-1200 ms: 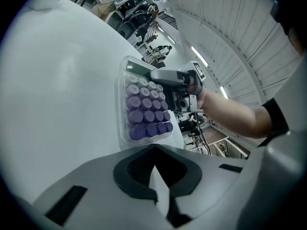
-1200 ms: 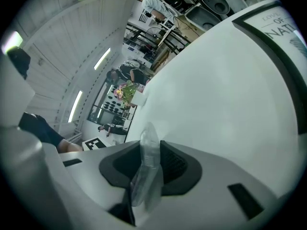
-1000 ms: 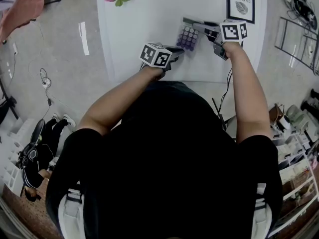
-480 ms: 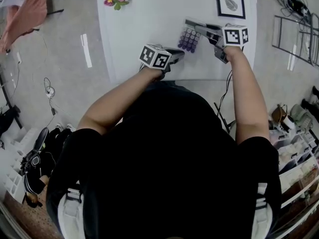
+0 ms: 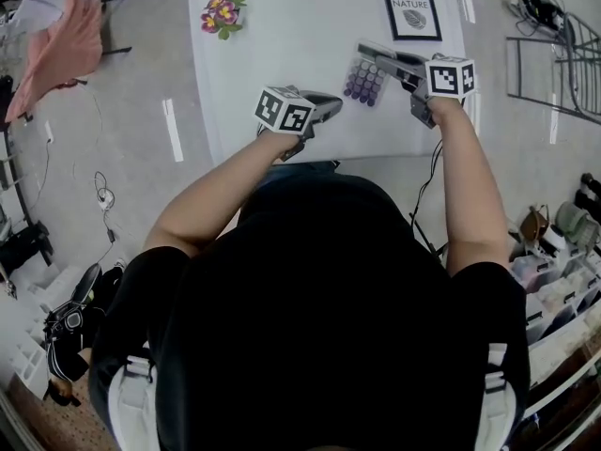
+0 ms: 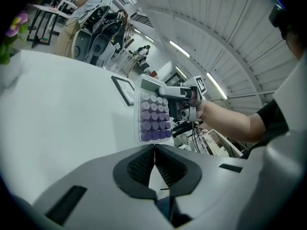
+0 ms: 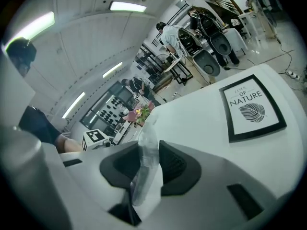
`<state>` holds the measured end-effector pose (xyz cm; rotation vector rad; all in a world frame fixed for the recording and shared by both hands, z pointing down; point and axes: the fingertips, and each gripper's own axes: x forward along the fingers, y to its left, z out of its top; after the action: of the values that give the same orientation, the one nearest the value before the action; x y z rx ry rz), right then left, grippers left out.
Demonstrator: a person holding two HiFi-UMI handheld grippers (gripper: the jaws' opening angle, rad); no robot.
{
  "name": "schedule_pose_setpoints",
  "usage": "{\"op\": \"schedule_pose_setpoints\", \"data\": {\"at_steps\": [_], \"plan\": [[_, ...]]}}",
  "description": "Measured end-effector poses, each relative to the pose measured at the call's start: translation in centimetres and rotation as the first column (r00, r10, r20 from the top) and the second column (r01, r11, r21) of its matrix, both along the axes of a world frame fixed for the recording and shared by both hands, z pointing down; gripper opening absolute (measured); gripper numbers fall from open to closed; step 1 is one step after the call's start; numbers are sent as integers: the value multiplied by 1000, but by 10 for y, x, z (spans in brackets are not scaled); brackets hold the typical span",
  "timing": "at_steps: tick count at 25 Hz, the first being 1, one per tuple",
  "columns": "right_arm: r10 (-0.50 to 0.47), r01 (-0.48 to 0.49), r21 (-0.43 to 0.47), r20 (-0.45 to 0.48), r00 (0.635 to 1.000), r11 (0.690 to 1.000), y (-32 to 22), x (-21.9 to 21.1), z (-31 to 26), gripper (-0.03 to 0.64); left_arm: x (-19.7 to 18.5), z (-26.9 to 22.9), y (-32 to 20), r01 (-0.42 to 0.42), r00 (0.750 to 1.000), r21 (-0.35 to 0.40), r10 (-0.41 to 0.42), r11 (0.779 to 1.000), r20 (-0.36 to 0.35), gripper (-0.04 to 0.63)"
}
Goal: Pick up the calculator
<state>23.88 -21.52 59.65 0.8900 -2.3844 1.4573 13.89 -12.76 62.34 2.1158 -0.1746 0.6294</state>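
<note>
Head view: at the far left of the white desk (image 5: 282, 36) lies a small bunch of flowers (image 5: 223, 12). Next comes the left tool (image 5: 329, 107). Its jaws are closed tight together with nothing between them, and it hangs above the desk near the front edge.

Just to its right is the calculator (image 5: 364, 81). It has rows of purple buttons under a clear shell. It is up in the air above the desk, held by its top end. The right tool (image 5: 376, 56) has its jaws pressed on the thin sides of that end, so the rest of it hangs down free. Behind them a framed picture (image 5: 410, 9) lies flat on the desk.

The calculator looks light and hard, like stiff plastic. The clear shell looks smooth, so I think it could slip. Held at one end only, it may swing or tip. A good place to hold is the hard rim, a bit more toward the middle, not on the buttons.
</note>
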Motion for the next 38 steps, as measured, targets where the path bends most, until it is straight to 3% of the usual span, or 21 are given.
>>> {"op": "schedule_pose_setpoints", "data": {"at_steps": [12,38], "plan": [[80,-80,110,3,997,991,47,34,-63,112,3,-77,3,-5,1000,182,8,983,-16,18],[200,-199,157,6,980,967,126,75,-89,112,-9,-110,31,17,999,252,-8,968,-35,18]]}}
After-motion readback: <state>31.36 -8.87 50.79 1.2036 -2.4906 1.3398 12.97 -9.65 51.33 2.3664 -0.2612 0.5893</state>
